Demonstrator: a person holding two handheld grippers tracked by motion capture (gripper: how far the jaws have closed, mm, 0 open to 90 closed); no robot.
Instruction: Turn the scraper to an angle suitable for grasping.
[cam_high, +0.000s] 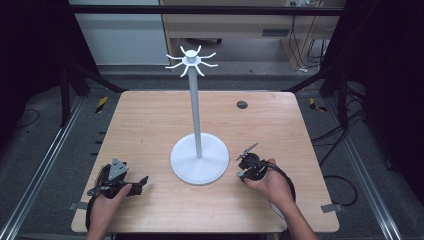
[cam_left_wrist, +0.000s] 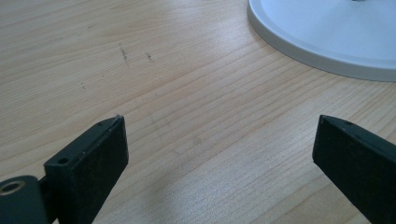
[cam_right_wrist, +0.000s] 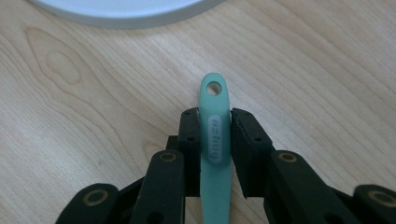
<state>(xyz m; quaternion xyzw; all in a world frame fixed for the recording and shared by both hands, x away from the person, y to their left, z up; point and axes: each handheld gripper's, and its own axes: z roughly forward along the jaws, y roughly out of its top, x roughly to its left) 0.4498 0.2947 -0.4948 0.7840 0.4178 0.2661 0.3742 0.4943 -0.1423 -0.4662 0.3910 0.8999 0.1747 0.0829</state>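
A: Where's the mint-green plastic handle with the hanging hole (cam_right_wrist: 214, 135)?

B: Pinched between the right gripper's (cam_high: 248, 161) jaws, hole end poking out beyond them, at about four o'clock from the white round-based stand with hooked arms on top (cam_high: 198, 116).

A: How will it handle?

B: Light and stiff, I'd guess, perhaps slick; holding just below the hole keeps that free.

A: And the left gripper (cam_left_wrist: 219, 140)?

B: Spread wide, empty, low at eight o'clock over the pale wooden table (cam_high: 145, 125). Open room all round the stand; table edges well off.
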